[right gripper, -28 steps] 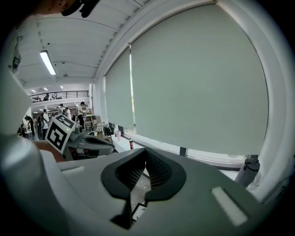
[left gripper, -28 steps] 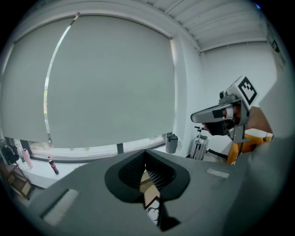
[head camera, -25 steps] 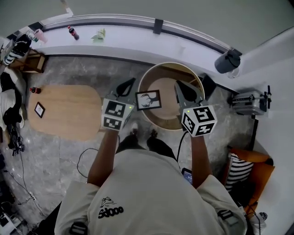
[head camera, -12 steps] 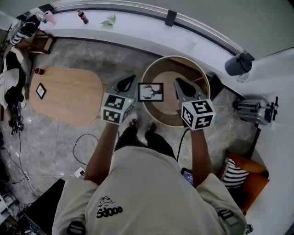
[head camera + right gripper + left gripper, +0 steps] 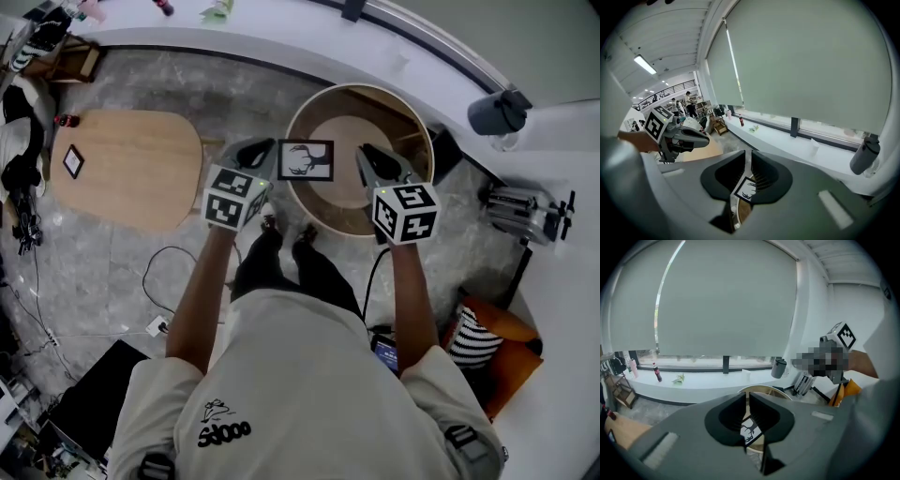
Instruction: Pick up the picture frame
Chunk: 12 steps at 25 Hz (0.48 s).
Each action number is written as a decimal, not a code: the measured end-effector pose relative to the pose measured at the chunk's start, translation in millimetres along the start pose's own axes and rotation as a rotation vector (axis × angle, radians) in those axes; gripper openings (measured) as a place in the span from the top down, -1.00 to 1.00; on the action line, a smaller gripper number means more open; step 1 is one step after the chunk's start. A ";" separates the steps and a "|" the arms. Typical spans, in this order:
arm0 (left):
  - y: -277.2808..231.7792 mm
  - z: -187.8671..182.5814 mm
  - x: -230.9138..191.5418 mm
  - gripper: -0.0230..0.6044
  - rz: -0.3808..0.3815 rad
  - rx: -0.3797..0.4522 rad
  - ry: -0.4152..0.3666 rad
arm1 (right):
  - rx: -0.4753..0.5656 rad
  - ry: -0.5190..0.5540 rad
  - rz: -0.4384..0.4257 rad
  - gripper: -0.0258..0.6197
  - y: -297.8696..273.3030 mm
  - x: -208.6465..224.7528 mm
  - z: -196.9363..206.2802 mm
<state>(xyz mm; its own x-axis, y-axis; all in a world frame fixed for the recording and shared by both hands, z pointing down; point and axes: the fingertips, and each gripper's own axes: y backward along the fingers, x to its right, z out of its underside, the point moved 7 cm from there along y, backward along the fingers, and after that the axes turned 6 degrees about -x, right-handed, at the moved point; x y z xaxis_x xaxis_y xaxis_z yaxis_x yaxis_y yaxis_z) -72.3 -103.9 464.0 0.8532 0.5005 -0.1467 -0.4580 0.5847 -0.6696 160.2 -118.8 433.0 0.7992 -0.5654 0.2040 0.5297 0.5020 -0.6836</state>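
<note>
Now the left gripper [image 5: 746, 401] shows only a thin slit between its jaws, and the right gripper [image 5: 749, 159] shows a slightly wider but narrow gap. Both pairs have just been opening, and nothing stands between the pads of either. Through each slit the picture frame [image 5: 307, 159] appears small and well beyond the tips, so neither gripper touches it yet.

From above, the frame sits between the two grippers at the left side of the round counter [image 5: 342, 192], overlapping its left rim. Its black border and pale print face up towards the camera. Whether it lies flat or leans on the rim cannot be told. The left gripper's tip is just beside the frame's left edge, while the right gripper's tip is a little apart from the right edge, over the round counter's inner floor.

Against a second ago, the round counter fills more of the head view and the frame sits squarer in it. This suggests the person is bending down towards it, both grippers leading. It looks like the approach to the grasp, with the lift not begun. The jaws probably need to part further to take the frame's border.

Left of the round counter, an oval counter [image 5: 131, 178] carries a smaller frame [image 5: 73, 161]. Beyond the round counter runs a white window ledge [image 5: 281, 47].
</note>
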 end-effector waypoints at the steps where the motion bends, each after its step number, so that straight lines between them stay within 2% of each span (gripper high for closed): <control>1: -4.1 5.4 -1.6 0.79 0.008 -0.018 -0.005 | -0.009 -0.006 -0.001 0.78 -3.7 1.9 3.5; 6: -19.5 30.7 -13.2 0.77 0.011 -0.070 0.036 | -0.067 -0.027 -0.007 0.77 -23.7 9.7 22.5; 12: -45.9 63.9 -20.2 0.77 0.054 -0.170 0.082 | -0.139 -0.079 -0.006 0.73 -49.7 18.1 45.6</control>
<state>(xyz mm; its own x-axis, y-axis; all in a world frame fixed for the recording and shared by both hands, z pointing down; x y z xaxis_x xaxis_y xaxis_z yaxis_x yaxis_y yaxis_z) -84.4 -100.1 544.2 0.8492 0.4703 -0.2404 -0.4611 0.4382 -0.7716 161.2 -124.2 502.6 0.8191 -0.5119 0.2592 0.4943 0.4001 -0.7718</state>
